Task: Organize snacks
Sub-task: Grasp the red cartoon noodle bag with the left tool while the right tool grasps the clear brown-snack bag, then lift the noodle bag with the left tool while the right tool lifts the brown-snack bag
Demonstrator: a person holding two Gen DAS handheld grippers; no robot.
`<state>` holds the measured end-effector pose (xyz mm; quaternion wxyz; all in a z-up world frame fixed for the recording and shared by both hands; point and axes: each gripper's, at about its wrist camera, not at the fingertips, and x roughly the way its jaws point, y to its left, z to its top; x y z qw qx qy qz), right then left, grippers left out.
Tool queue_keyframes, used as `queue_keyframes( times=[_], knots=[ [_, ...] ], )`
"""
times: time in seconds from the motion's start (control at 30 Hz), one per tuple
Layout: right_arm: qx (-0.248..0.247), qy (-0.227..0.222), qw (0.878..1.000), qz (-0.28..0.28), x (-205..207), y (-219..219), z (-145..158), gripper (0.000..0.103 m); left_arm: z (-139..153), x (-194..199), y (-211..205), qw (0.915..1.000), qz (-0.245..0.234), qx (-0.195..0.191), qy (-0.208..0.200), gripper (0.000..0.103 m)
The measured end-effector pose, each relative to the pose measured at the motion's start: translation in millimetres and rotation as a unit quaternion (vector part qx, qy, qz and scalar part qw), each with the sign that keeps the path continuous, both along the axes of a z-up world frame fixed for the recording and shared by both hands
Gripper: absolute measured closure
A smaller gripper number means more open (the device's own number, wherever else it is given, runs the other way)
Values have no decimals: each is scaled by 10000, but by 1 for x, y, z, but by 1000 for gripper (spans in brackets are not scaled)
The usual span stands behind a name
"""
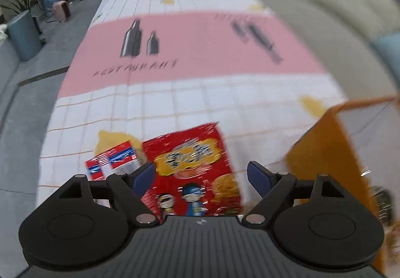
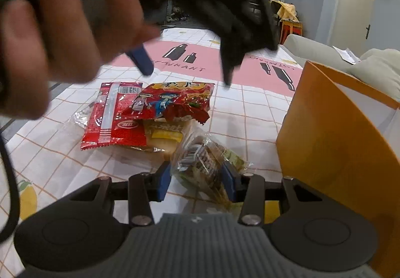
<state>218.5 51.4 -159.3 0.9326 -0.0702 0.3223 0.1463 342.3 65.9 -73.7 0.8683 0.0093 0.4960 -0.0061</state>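
Several snack packets lie in a heap on the checked tablecloth (image 2: 237, 113). My right gripper (image 2: 197, 178) is shut on a clear-wrapped snack (image 2: 200, 153) with a barcode label, at the near edge of the heap. Behind it lie a pale yellow packet (image 2: 165, 138), a red packet with a white stripe (image 2: 112, 118) and a red cartoon bag (image 2: 175, 100). My left gripper (image 1: 202, 173) is open and hovers over the red cartoon bag (image 1: 192, 153), with nothing between its fingers. In the right wrist view the left gripper (image 2: 185, 68) hangs above the heap, held by a hand (image 2: 50, 28).
An orange paper bag (image 2: 337, 140) stands open at the right of the heap, also the orange paper bag (image 1: 325, 153) in the left wrist view. A red, white and blue packet (image 1: 112, 160) lies left of the cartoon bag. A beige sofa (image 1: 325, 15) runs along the table's far right side.
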Motion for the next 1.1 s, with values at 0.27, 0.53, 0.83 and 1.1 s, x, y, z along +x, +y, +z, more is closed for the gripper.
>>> queue_keyframes(
  times=[0.27, 0.53, 0.83, 1.1],
  knots=[
    [211, 124, 9997, -36, 6, -6, -1, 60, -25, 2, 10, 9978, 548, 162, 324, 4],
    [228, 161, 9996, -9, 11, -7, -1, 61, -15, -18, 17, 9965, 824, -51, -135, 20],
    [380, 370, 9984, -171, 19, -14, 5, 64, 26, -42, 25, 9933, 809, -592, -570, 20],
    [492, 502, 9973, -232, 16, -17, 11, 68, 64, -75, 33, 9882, 679, -1059, -877, 20]
  ],
)
